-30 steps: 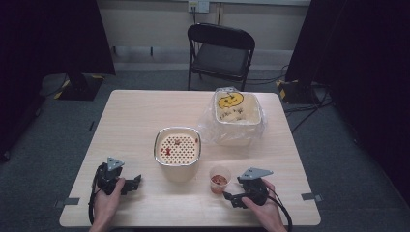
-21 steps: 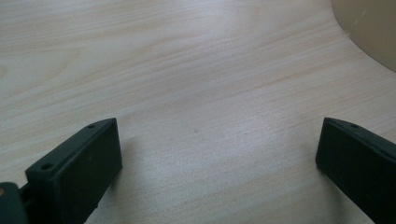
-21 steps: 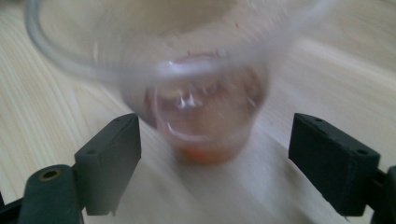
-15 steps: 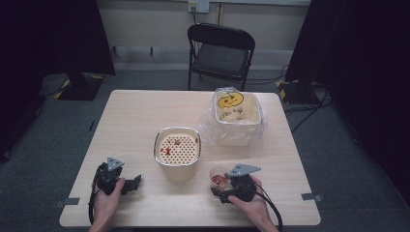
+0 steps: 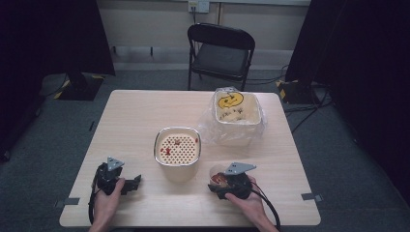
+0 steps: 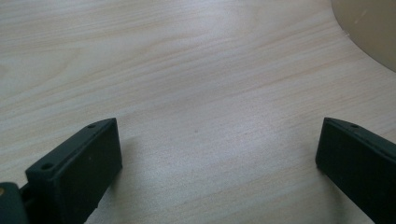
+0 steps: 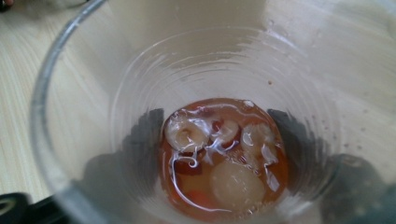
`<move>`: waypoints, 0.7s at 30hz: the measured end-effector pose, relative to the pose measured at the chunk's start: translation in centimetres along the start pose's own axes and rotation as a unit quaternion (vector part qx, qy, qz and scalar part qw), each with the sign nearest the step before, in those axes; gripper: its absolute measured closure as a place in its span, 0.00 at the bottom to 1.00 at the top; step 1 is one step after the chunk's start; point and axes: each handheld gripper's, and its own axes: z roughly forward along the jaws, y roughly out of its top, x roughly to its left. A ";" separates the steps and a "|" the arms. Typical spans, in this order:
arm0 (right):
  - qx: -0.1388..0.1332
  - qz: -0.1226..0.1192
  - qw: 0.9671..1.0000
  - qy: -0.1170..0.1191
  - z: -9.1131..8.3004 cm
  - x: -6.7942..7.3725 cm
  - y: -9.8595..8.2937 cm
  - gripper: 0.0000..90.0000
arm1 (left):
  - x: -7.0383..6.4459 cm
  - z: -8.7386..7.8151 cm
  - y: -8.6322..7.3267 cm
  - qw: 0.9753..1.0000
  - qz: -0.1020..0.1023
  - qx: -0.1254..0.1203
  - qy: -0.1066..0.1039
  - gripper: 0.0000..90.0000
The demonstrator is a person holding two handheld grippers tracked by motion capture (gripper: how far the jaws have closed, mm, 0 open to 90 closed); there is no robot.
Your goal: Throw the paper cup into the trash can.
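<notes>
Jaws on my left gripper (image 5: 129, 182) stand wide apart with bare wood between them; the left gripper view adds a curved beige edge of the perforated container (image 6: 373, 32) at its upper right. From above, my right gripper (image 5: 218, 186) sits against a clear plastic cup (image 5: 218, 175) near the front edge of the worktop (image 5: 130, 121). The right gripper view looks into the cup (image 7: 187, 116), with reddish liquid and pale round pieces (image 7: 224, 158) at the bottom and dark jaws pressed on both sides through the wall. Behind stands a bag-lined bin (image 5: 238, 113) with a yellow face. Past the worktop are a black folding chair (image 5: 220, 50), grey floor and dark curtains.
</notes>
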 end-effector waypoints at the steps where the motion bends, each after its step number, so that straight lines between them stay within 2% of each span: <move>1: 0.000 -0.004 1.000 -0.005 -0.1 -0.1 0.1 0.48 | 0.0 0.0 0.0 1.000 0.000 0.000 0.000 0.00; 3: 0.001 -0.005 1.000 -0.009 -0.2 -0.1 0.2 0.48 | 0.0 0.0 0.0 1.000 -0.001 0.000 0.000 0.00; 5: 0.005 -0.007 1.000 -0.023 -0.7 -0.4 0.5 0.49 | 0.0 0.0 0.0 1.000 0.000 0.000 0.000 0.00; 11: -0.006 -0.001 1.000 -0.027 -1.7 -0.8 1.7 0.49 | 0.0 0.0 0.0 1.000 0.000 0.000 0.000 0.00; 16: -0.025 -0.006 0.999 -0.035 -2.8 -0.9 3.8 0.50 | 0.0 0.0 0.0 1.000 0.000 0.000 0.000 0.00; 21: -0.024 -0.018 0.999 -0.044 -3.4 -0.8 5.2 0.50 | 0.0 0.0 0.0 1.000 0.000 0.000 0.000 0.00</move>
